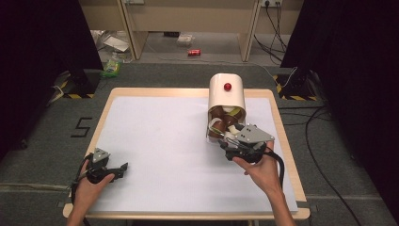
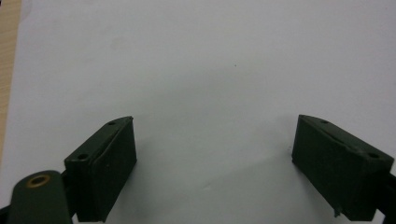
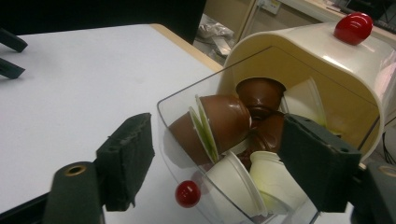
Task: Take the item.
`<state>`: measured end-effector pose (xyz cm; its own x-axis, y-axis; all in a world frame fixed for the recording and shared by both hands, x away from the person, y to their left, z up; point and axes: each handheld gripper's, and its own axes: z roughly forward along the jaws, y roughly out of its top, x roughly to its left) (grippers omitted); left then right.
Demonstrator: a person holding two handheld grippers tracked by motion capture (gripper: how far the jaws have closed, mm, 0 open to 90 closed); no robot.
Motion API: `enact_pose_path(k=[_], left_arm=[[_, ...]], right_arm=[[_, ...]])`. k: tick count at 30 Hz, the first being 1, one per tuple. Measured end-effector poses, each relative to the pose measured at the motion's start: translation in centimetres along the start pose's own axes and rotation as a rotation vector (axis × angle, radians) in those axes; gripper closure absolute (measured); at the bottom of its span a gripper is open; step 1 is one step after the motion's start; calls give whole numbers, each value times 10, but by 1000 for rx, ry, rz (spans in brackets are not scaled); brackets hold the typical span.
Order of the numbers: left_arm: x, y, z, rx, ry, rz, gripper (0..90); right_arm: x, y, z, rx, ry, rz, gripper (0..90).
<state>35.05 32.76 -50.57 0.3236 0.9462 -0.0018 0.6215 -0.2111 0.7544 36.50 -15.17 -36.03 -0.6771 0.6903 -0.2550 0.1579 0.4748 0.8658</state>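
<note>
High view. The right tongs (image 1: 229, 140) sit at the clear front of a cream, dome-topped capsule dispenser (image 1: 227, 92) with a red knob (image 1: 227, 86), which stands toward the far right of the white-covered bench (image 1: 155, 141). Brown and white capsules fill its open drawer (image 1: 217, 126). The left tongs (image 1: 123, 168) rest near the bench's near left corner, well apart from the dispenser, with nothing between their jaws.

Left gripper view. The left tongs (image 2: 215, 158) stand wide apart over bare white sheet; the wooden edge of the bench (image 2: 8, 56) shows at the far left. This hand appears idle.

Right gripper view. The right tongs (image 3: 219, 163) are spread, one jaw outside the clear drawer wall (image 3: 170, 154), the other inside, among the capsules. A brown capsule with a pale foil lid (image 3: 219, 121) lies on its side between the jaws but is not yet pinched; white capsules (image 3: 243, 182) lie below it, and another brown capsule (image 3: 259, 93) sits deeper under the cream hood (image 3: 299, 56). A small red knob (image 3: 187, 193) marks the drawer front.

Judged step: the approach to a grasp at the drawer, either of a capsule or of the drawer wall itself; which one cannot be told. The next move likely calls for settling the jaws squarely on the chosen piece, closing gently so the thin clear wall or foil is not crushed, then drawing straight back.
</note>
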Motion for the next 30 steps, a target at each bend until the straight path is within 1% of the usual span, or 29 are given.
enact_pose_path(k=[1, 6, 10, 16, 18, 24, 25, 30], left_arm=[[0, 0, 0, 1, -1, -1, 130], [0, 0, 0, 0, 0, 0, 129], [0, 0, 0, 0, 1, 1, 129], [0, 0, 0, 1, -2, -2, 129], [0, 0, 0, 1, -1, -1, 129], [0, 0, 0, 0, 0, 0, 129], [0, 0, 0, 0, 1, 1, 129], [0, 0, 0, 1, -1, -1, 129]], right_arm=[[-1, 0, 3, 8, -7, -7, 306], [-5, 0, 9, 22, -10, -10, 353], [-7, 1, 14, 27, -18, -13, 369], [-10, 2, 21, 36, -15, -20, 404], [-10, 2, 23, 42, -14, -21, 426], [-11, 1, 29, 56, -9, -22, 449], [-11, 2, 31, 65, -14, -24, 457], [-14, 5, 38, 72, -14, -18, 472]])
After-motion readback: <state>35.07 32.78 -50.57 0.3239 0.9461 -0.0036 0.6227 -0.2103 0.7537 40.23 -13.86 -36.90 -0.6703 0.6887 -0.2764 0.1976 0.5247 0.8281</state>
